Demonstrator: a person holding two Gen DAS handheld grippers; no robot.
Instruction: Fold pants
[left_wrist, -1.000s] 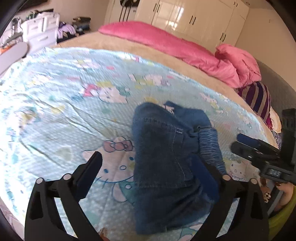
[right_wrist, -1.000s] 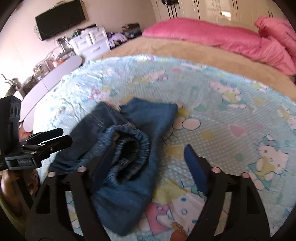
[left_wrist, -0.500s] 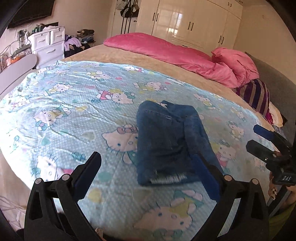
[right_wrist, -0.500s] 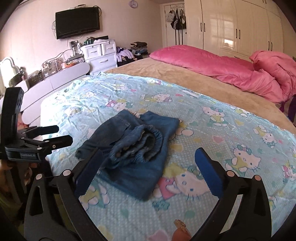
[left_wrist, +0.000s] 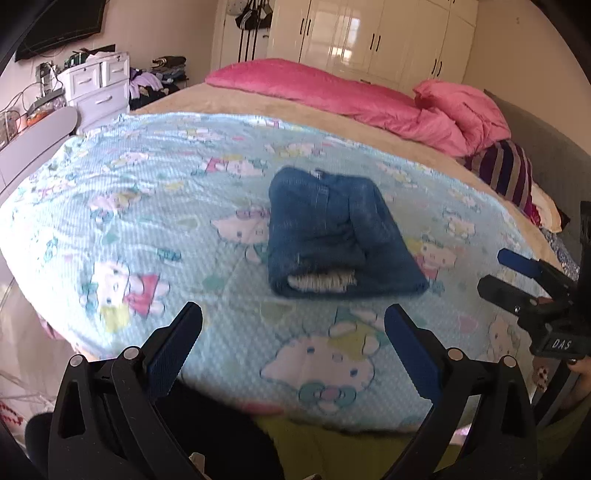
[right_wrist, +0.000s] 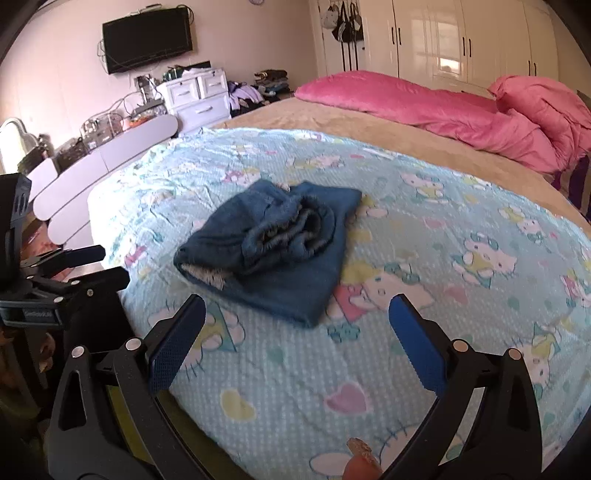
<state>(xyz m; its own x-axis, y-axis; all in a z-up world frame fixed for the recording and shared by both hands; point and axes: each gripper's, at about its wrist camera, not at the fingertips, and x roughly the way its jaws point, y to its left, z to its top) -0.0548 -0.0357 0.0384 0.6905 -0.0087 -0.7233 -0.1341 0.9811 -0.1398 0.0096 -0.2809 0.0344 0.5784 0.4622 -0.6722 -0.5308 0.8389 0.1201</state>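
The blue denim pants (left_wrist: 334, 236) lie folded in a compact bundle on the light blue Hello Kitty sheet (left_wrist: 147, 206), also in the right wrist view (right_wrist: 273, 254), waistband opening facing that camera. My left gripper (left_wrist: 293, 332) is open and empty, held back off the bed's near edge, apart from the pants. My right gripper (right_wrist: 297, 328) is open and empty, also short of the pants. Each gripper shows in the other's view: the right one (left_wrist: 517, 273) at the right edge, the left one (right_wrist: 92, 266) at the left edge.
A pink duvet (left_wrist: 369, 96) and a striped cushion (left_wrist: 506, 170) lie at the far side of the bed. White drawers (right_wrist: 199, 96), a cluttered desk (right_wrist: 92, 129) and a wall TV (right_wrist: 147, 37) stand to the left. White wardrobes (right_wrist: 461, 40) line the back wall.
Both grippers have pulled back and up from the pants, from close over them to beyond the bed's near edge. The pants stay folded on the sheet.
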